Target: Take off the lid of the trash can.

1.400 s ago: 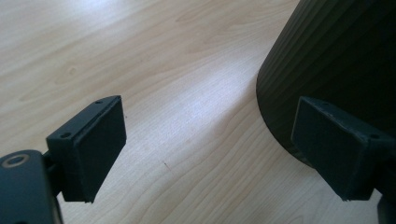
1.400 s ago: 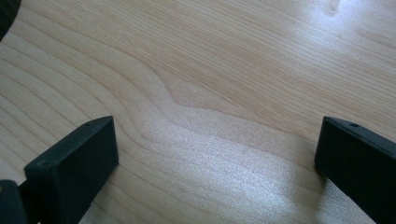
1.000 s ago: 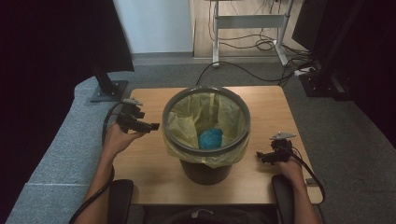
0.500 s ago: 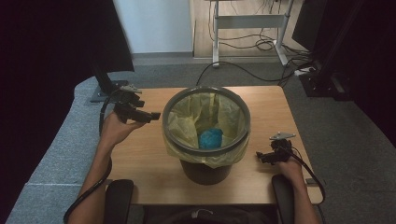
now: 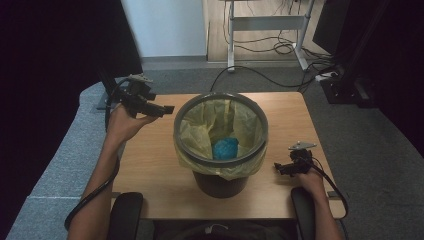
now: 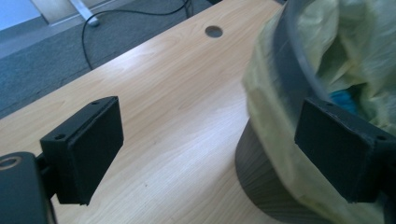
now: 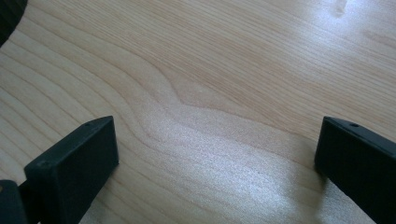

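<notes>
Raising my left gripper (image 5: 167,108), jaws apart, from the tabletop (image 5: 150,165) toward the bag's (image 6: 268,100) rim just ahead; right gripper (image 5: 276,167) rests wide open

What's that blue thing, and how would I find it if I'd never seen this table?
Start at the wooden table and find the dark round bin standing in its middle, lined with a yellow bag. Look down inside: the blue crumpled lump lies at the bottom. It is the one blue thing among the yellow plastic.
</notes>
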### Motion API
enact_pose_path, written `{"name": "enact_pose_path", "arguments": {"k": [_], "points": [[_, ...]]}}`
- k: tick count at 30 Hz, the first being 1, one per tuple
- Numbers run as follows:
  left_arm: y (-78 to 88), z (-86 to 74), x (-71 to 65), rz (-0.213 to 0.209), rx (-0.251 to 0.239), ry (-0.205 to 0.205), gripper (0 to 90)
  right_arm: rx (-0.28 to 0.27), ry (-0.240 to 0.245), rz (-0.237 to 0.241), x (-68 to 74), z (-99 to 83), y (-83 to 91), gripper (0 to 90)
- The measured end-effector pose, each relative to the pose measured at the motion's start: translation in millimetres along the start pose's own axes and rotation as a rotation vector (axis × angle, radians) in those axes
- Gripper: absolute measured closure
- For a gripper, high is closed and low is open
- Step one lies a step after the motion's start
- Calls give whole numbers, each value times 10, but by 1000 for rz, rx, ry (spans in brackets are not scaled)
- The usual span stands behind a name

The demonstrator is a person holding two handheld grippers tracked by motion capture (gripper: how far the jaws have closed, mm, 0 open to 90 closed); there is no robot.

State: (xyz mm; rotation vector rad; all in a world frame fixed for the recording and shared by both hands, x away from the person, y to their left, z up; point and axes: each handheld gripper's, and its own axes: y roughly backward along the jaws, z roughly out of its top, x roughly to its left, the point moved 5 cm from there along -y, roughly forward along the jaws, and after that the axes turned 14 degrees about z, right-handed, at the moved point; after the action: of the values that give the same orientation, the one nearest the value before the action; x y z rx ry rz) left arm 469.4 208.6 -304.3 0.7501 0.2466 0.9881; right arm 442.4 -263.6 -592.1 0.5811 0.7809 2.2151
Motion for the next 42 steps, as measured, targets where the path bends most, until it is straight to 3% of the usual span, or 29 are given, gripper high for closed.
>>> {"name": "enact_pose_path", "arguments": {"k": [11, 23, 27, 38, 40, 42], "points": [[-29, 265, -206, -47, -9, -16, 145, -1, 0, 0, 0, 0, -1, 0], [-265, 353, -400, 11, 73, -117, 308, 0, 0, 1, 3, 0, -1, 0], [-317, 351, -413, -15, 91, -99, 362, 0, 3, 3, 5, 0, -2, 0], [-361, 353, -529, -67, 115, -99, 634, 0, 3, 3, 6, 0, -2, 0], [-357, 363, -533, -93, 114, -86, 690, 0, 3, 4, 8, 0, -3, 0], [-355, 374, -541, -90, 118, -77, 732, 0, 3, 4, 8, 0, -3, 0]]}}
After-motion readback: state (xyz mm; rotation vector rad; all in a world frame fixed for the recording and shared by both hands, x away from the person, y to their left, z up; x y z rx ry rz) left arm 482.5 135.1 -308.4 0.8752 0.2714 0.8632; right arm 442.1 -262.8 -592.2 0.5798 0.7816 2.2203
